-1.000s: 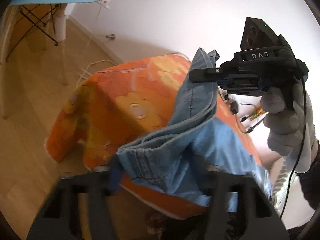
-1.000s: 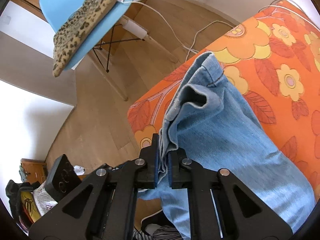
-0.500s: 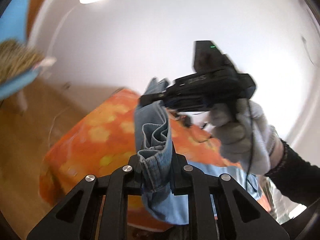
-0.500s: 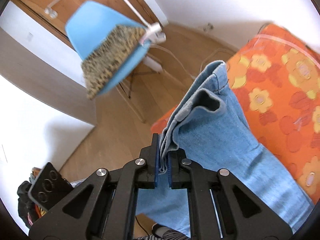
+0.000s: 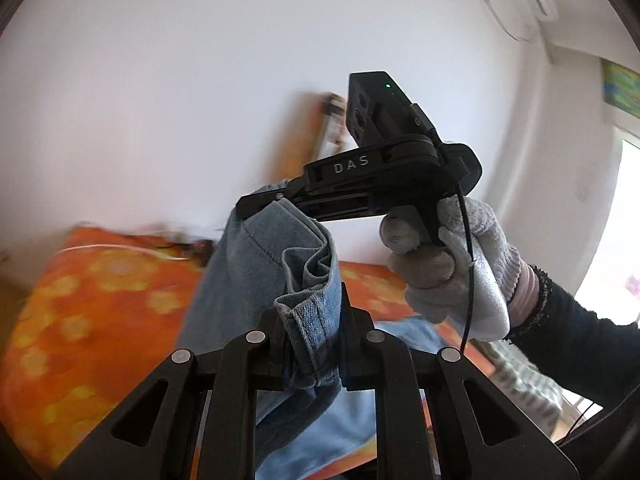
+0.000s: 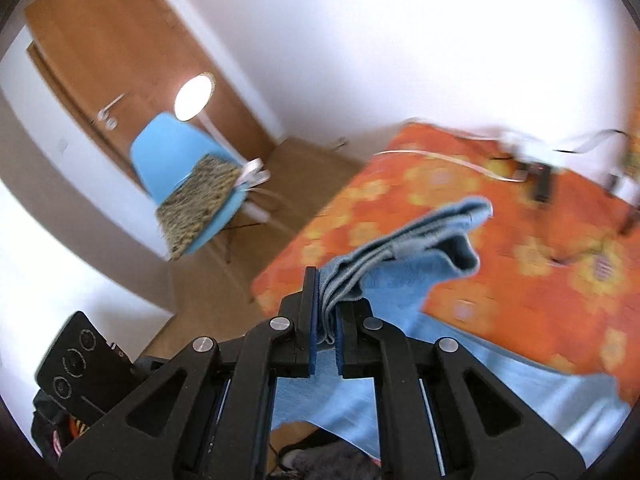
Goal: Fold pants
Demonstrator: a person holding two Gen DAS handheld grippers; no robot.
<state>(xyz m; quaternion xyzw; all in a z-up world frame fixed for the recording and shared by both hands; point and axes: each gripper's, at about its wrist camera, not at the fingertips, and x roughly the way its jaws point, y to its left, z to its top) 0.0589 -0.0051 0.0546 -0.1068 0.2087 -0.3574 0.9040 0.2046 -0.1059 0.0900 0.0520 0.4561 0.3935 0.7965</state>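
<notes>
Looking along the left tool [image 5: 312,344] in the left wrist view, one sees its two fingers nearly closed and pressing on a bunched edge of the blue denim pants [image 5: 256,264]. The pants are lifted above the orange flowered desk [image 5: 88,304], and their lower part hangs down towards it. Above the desk, the right tool [image 5: 260,202] is seen from the side; a gloved hand [image 5: 452,272] holds it, and its tip pinches another part of the same edge, higher than the left tool.

In the right wrist view, the right tool [image 6: 325,320] is closed tightly on a folded denim edge of the pants [image 6: 404,248]. The cloth runs from the fingers out over the desk [image 6: 540,280], and a wide part lies below on its near side. Left of the desk, well apart, stands a blue chair [image 6: 176,160] with a spotted cushion [image 6: 196,200].
</notes>
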